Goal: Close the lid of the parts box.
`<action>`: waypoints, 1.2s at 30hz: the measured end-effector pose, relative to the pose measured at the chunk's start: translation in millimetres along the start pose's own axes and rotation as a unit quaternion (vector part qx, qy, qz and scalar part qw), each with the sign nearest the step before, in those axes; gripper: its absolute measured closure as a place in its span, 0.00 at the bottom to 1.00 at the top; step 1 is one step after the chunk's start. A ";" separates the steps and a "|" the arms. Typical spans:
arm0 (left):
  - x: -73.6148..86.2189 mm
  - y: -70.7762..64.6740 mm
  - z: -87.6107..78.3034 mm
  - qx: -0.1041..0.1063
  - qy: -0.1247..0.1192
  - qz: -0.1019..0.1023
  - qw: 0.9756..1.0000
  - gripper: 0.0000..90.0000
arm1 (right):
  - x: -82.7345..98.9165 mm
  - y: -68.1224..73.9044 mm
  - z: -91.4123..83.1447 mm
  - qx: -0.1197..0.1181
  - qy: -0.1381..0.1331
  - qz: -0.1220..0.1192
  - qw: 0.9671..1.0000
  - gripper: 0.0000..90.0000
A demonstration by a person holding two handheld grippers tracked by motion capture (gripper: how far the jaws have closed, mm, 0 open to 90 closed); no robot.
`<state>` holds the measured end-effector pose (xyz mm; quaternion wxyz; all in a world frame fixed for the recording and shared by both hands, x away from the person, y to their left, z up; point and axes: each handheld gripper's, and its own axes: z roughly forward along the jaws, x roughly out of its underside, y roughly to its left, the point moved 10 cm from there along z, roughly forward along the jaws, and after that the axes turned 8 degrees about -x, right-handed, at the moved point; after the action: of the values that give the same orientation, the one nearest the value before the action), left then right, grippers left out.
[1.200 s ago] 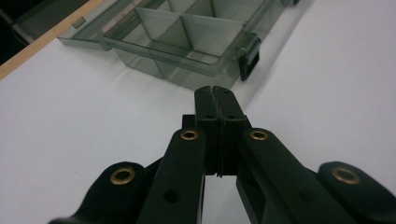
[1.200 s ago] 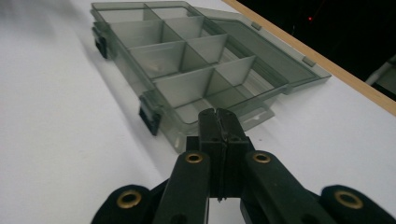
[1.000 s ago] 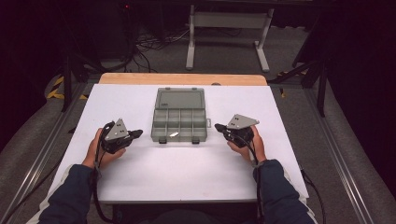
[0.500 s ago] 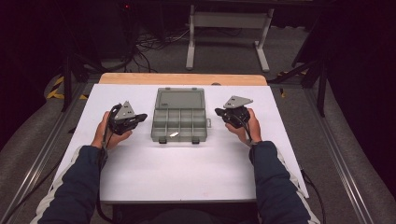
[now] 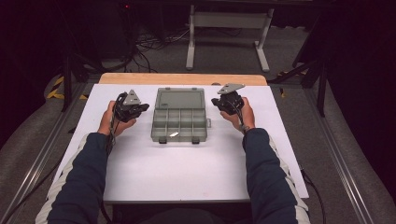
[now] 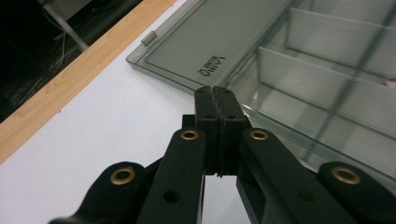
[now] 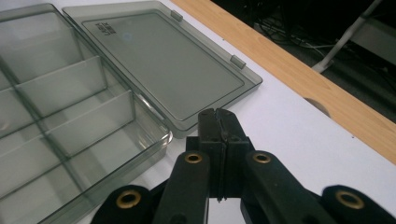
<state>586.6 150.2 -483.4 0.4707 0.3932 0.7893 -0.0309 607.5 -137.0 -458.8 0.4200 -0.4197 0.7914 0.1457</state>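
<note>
A smoky clear compartment box (image 5: pixel 180 122) lies open in the middle of the white table, its flat lid (image 5: pixel 181 98) folded back toward the far edge. A small pale item (image 5: pixel 173 135) rests in a front compartment. My left gripper (image 5: pixel 144 108) hovers just left of the box, shut with nothing between its jaws; in the left gripper view the tips (image 6: pixel 215 91) point at the lid (image 6: pixel 210 42). My right gripper (image 5: pixel 215 102) hovers just right of the lid, also shut and holding nothing; in the right gripper view it (image 7: pixel 217 113) sits beside the lid's corner (image 7: pixel 159 56).
The white table top (image 5: pixel 187 172) has a wooden strip (image 5: pixel 182 78) along its far edge. A metal stand (image 5: pixel 226 28) and cables lie on the dark floor beyond. Divider walls (image 7: pixel 70 102) split the box tray into several compartments.
Both hands have moved away from me toward the far edge, each gripper now beside the box's lid end. Jaws stayed shut throughout.
</note>
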 end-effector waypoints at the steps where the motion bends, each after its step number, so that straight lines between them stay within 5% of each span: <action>1: -0.4 1.9 2.8 -0.001 0.002 -0.004 1.000 1.00 | 0.1 -0.9 3.1 -0.001 0.006 0.002 1.000 1.00; 5: -3.1 5.2 13.6 -0.001 0.010 -0.008 1.000 1.00 | -5.3 -6.8 11.7 0.006 0.004 0.007 1.000 1.00; 16: -5.7 8.3 41.0 -0.010 0.037 -0.001 0.999 1.00 | 2.0 -13.9 40.5 0.004 0.050 0.010 0.999 1.00; 36: 17.2 5.7 70.7 -0.001 0.079 -0.010 0.997 1.00 | 22.9 -14.9 67.9 -0.005 0.123 0.001 0.992 1.00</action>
<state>636.8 134.7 -533.9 0.4068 0.3857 0.8281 -0.0034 649.4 -118.8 -516.1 0.3171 -0.4362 0.8364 0.0974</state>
